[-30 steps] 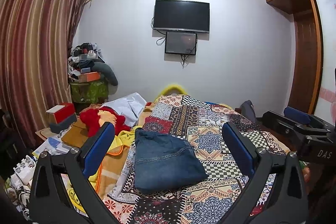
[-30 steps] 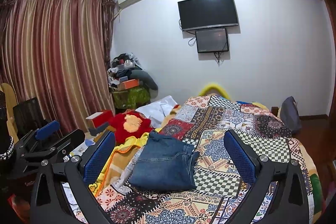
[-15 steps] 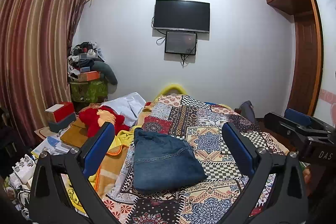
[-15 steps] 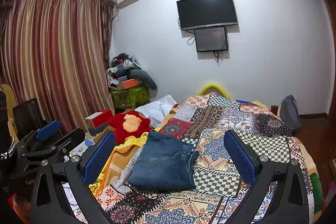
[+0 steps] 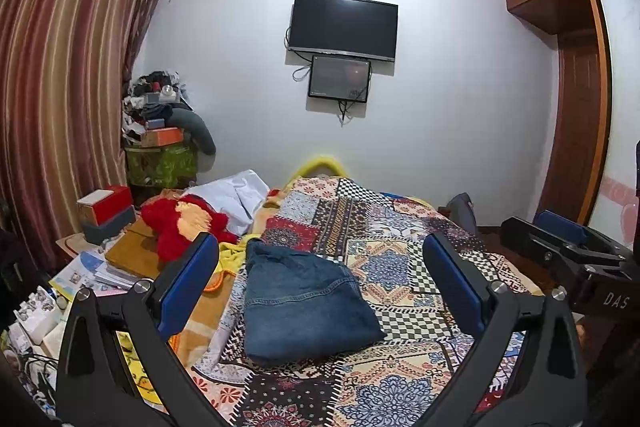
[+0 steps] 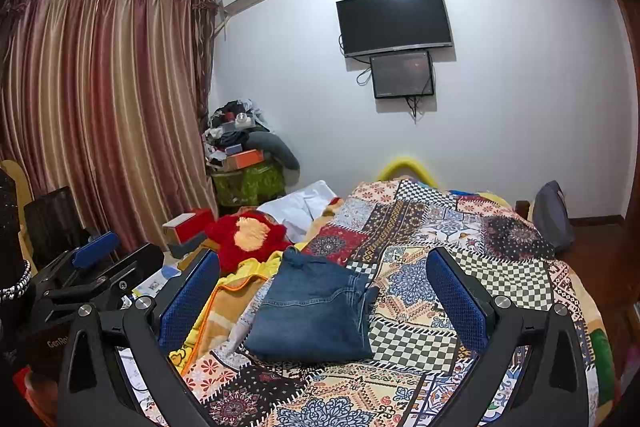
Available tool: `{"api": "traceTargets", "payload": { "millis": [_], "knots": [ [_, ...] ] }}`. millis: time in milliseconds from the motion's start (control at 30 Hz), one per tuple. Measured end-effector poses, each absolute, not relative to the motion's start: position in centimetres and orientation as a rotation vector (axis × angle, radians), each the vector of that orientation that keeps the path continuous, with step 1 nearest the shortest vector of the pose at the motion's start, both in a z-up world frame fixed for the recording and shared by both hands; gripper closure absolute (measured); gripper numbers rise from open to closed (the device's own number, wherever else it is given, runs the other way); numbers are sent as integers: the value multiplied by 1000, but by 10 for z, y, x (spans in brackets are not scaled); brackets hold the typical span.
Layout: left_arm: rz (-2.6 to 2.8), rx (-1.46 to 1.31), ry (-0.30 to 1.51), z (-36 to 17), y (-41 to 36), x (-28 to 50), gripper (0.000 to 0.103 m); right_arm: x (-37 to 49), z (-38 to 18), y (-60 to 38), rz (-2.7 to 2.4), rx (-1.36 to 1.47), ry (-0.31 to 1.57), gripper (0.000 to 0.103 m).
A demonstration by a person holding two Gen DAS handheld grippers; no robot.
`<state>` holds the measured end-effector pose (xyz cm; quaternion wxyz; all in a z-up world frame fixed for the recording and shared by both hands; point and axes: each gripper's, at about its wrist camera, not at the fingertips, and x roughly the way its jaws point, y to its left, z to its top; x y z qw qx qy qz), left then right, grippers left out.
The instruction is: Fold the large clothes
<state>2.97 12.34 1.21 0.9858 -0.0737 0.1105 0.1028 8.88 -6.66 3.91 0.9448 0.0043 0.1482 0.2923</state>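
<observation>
Both grippers hang above the bed, clear of the cloth — left gripper [image 5: 320, 291] and right gripper [image 6: 322, 299] each with fingers spread wide, holding nothing. The jeans [image 5: 304, 303] lie at lower centre of both views on the patchwork quilt [image 5: 400, 267], already a compact rectangle. Judged: the fold looks complete; any finishing should be a light flattening of edges without dragging the stack. Denim is mid-blue, seams visible, one layer protruding at the right edge in the right wrist view.
</observation>
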Motion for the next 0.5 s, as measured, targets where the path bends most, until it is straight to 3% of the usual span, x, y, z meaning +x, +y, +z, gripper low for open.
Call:
{"api": "traceTargets", "payload": {
  "millis": [500],
  "knots": [
    [189,-171,234,12,122,32,0,88,36,-65,592,13,310,0]
  ]
}}
